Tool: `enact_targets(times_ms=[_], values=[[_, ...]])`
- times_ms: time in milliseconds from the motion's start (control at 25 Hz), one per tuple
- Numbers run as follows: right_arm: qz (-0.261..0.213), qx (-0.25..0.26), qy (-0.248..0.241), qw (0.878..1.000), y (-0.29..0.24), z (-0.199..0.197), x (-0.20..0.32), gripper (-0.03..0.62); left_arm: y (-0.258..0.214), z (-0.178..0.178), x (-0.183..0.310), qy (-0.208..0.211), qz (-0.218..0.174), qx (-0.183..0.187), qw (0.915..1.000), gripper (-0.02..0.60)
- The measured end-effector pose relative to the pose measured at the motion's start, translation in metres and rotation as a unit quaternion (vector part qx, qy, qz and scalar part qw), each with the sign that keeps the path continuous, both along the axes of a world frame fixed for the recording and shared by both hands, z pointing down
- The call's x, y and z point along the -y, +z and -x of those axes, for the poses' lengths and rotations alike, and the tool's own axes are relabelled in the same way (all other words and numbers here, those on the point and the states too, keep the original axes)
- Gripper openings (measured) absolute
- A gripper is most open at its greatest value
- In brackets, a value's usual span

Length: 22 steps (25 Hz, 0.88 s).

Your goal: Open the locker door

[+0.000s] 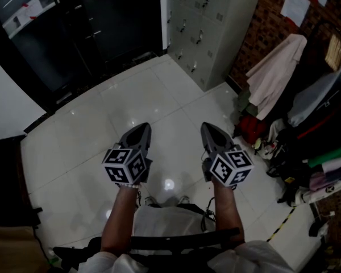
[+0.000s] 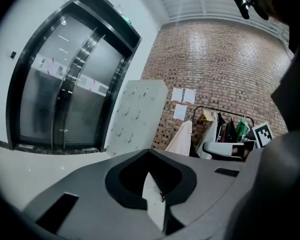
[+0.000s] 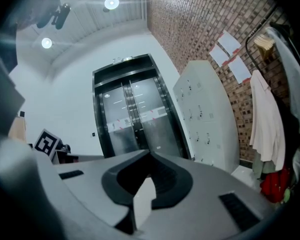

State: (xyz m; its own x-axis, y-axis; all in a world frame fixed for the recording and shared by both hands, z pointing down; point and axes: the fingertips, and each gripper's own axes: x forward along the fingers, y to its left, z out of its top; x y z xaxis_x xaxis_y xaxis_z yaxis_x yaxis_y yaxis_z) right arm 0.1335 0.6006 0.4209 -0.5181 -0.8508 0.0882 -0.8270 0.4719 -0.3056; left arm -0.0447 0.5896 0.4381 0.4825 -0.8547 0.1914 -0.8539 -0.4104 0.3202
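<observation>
A grey bank of lockers (image 1: 207, 24) stands against the far wall, right of the dark lift doors; all its small doors look closed. It also shows as the lockers (image 2: 135, 116) in the left gripper view and the lockers (image 3: 205, 116) in the right gripper view. My left gripper (image 1: 138, 135) and right gripper (image 1: 211, 132) are held side by side over the white floor, well short of the lockers. Both have their jaws together with nothing between them.
Dark glass lift doors (image 1: 96, 21) fill the far left. A clothes rack (image 1: 324, 124) with coats and bags on the floor lines the brick wall at right. A dark chair back (image 1: 170, 242) sits just below my arms. White tiled floor (image 1: 119, 112) lies ahead.
</observation>
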Motion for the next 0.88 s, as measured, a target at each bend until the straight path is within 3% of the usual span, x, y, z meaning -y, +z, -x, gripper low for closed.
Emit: enact_targets(times_ms=[480,880], values=[[0.036,0.002,-0.016,0.999,0.042,-0.038,0.038,0.008,0.033,-0.021,0.029,-0.030,0.027,-0.001,0.9992,0.000],[0.025,-0.010,-0.019,0.999,0.038,-0.001,0.199,0.008,0.035,-0.007,0.197,-0.003,0.021,-0.010,0.9997,0.000]])
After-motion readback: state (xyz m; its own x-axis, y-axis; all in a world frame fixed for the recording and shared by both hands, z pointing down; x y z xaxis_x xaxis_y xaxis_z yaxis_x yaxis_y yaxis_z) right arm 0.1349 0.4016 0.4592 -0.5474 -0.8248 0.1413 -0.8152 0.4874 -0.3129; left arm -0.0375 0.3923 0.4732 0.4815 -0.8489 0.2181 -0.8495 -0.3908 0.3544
